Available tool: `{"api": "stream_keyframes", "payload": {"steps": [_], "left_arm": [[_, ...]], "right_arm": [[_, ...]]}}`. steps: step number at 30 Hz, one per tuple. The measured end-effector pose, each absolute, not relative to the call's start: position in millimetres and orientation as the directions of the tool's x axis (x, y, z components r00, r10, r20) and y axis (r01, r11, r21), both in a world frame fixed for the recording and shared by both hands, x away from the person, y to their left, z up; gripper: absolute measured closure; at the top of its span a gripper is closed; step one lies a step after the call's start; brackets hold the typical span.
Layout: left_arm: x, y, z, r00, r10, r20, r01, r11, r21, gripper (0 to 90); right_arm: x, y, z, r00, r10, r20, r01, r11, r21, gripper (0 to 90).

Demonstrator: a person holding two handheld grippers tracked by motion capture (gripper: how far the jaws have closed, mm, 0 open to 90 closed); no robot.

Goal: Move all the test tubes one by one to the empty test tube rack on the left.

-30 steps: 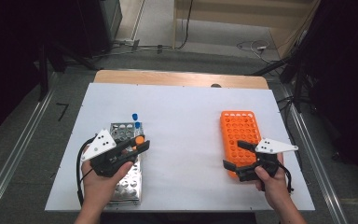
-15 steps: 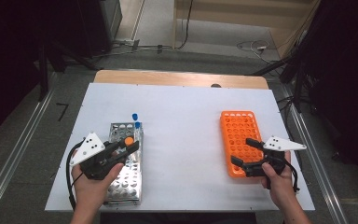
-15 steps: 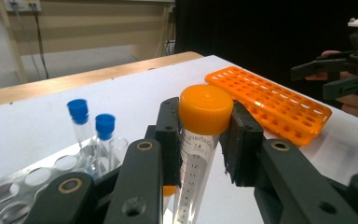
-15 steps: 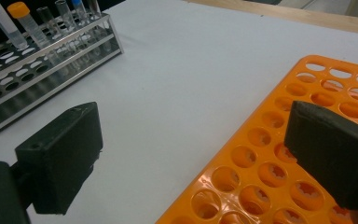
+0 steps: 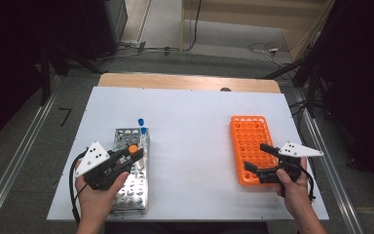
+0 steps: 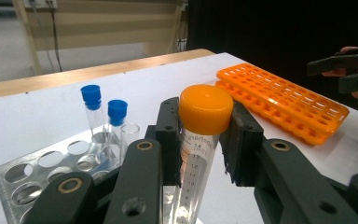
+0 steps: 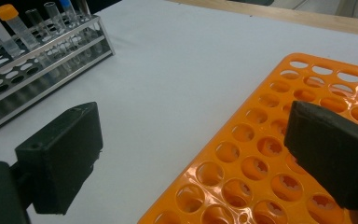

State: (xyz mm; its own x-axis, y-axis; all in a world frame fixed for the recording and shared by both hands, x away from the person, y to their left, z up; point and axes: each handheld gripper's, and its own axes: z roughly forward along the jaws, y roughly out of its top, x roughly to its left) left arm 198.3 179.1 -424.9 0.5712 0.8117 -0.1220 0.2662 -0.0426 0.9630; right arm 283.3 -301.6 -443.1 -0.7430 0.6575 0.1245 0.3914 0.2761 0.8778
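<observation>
Orange-capped tube (image 6: 200,135) clamped upright between left hand-held gripper (image 6: 200,140) jaws, above metal rack (image 6: 51,168).

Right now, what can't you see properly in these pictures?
- Bottom of the orange-capped tube: left gripper view, cut off by the lower edge and covered by the left gripper.
- Print on the tube: left gripper view, too small to read beyond a few marks.
- Near end of the metal rack: high view, partly under the left hand.
- Orange rack: right gripper view, cut off by the edges and by one jaw of the right gripper.
</observation>
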Motion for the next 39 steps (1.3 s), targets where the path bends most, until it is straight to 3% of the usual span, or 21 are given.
{"api": "stream_keyframes", "payload": {"steps": [30,39], "left_arm": [[193,173,-442,0.493,0.863,-0.109,0.355,-0.085,0.931,70.8],[193,161,-437,0.484,0.875,-0.009,0.355,-0.187,0.916,70.6]], "right_arm": [[284,-301,-446,-0.743,0.659,0.119,0.399,0.292,0.869,3.0],[285,-301,-447,-0.744,0.658,0.117,0.398,0.295,0.869,3.0]]}}
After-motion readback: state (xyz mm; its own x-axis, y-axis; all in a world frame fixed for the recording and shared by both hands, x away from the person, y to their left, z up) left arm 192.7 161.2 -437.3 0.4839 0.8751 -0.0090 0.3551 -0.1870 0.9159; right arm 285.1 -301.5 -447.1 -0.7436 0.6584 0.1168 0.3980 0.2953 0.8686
